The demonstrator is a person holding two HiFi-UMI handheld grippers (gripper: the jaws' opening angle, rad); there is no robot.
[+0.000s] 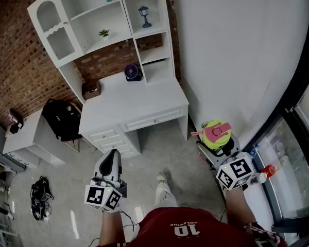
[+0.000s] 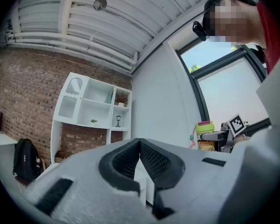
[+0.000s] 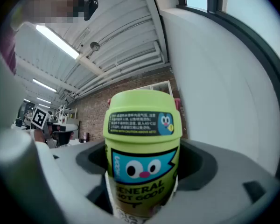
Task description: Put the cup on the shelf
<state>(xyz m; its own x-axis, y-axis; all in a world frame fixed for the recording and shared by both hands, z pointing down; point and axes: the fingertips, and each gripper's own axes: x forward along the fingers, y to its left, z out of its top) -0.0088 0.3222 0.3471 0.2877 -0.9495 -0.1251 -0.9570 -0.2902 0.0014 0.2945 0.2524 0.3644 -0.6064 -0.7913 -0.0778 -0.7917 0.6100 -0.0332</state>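
Observation:
A lime-green cup [image 1: 215,134] with a pink lid and a cartoon face is upright between the jaws of my right gripper [image 1: 216,144], which is shut on it. The cup [image 3: 142,148] fills the right gripper view, with the right gripper [image 3: 142,174] pressing its lower body from both sides. My left gripper [image 1: 112,157] is shut with nothing in it, its pads meeting at the tips [image 2: 139,146]. The left gripper view shows the cup [image 2: 205,136] at the right. The white shelf unit [image 1: 113,19] stands on a white desk [image 1: 134,104] against the brick wall, some way ahead of both grippers.
The shelf holds a small plant [image 1: 104,33] and a blue lantern [image 1: 144,15]. A purple fan [image 1: 133,72] and a brown box [image 1: 91,90] sit on the desk. A black backpack [image 1: 62,118], a low white table [image 1: 26,138] and shoes [image 1: 41,192] are at the left.

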